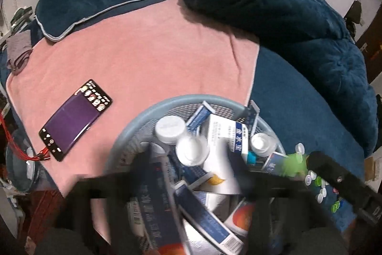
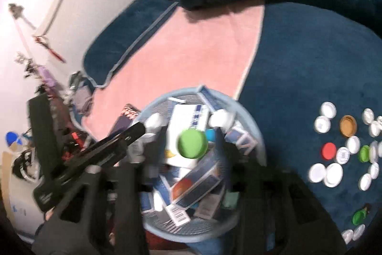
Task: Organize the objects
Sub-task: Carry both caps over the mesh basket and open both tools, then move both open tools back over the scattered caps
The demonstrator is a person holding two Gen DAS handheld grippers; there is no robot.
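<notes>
A light blue mesh basket (image 1: 152, 114) (image 2: 250, 130) on the bed holds several medicine boxes (image 1: 226, 133) and white bottles (image 1: 191, 149). In the right wrist view a green bottle cap (image 2: 192, 143) is in mid-air over the basket, between my right gripper's (image 2: 188, 166) parted, blurred fingers, not gripped. The same cap shows as a green blur (image 1: 292, 163) in the left wrist view by the right gripper's dark body. My left gripper (image 1: 181, 185) hovers over the basket's near side, fingers (image 1: 112, 197) wide apart and empty. Several loose caps (image 2: 343, 142) lie on the blue blanket.
A phone (image 1: 76, 120) with a red cable lies on the pink towel (image 1: 148, 56). Blue pillows (image 1: 95, 4) and a bunched blue duvet (image 1: 298, 23) lie at the far side. More caps (image 1: 320, 185) lie right of the basket.
</notes>
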